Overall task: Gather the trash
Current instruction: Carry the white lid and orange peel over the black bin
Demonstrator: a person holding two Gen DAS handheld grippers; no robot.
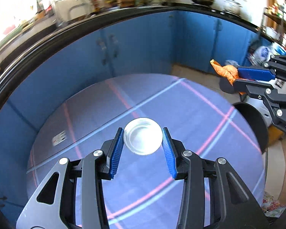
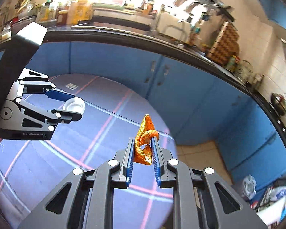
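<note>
My left gripper (image 1: 143,133) is shut on a white plastic lid (image 1: 142,135), held by its rim with the hollow side facing the camera, above the round table (image 1: 181,103). In the right wrist view the same left gripper (image 2: 74,105) carries the white lid (image 2: 75,105) at the left. My right gripper (image 2: 142,140) is shut on a curled piece of orange peel (image 2: 145,143) that sticks up past the blue pads. The left wrist view shows the right gripper (image 1: 236,76) at the right edge with the orange peel (image 1: 224,70), over the table's far right rim.
The round table wears a blue cloth with pink and white stripes (image 2: 47,162). Blue cabinets (image 1: 143,43) under a black counter (image 1: 124,13) curve behind it. A dark chair back (image 1: 255,122) stands right of the table. Plastic bags (image 2: 249,185) lie on the tiled floor.
</note>
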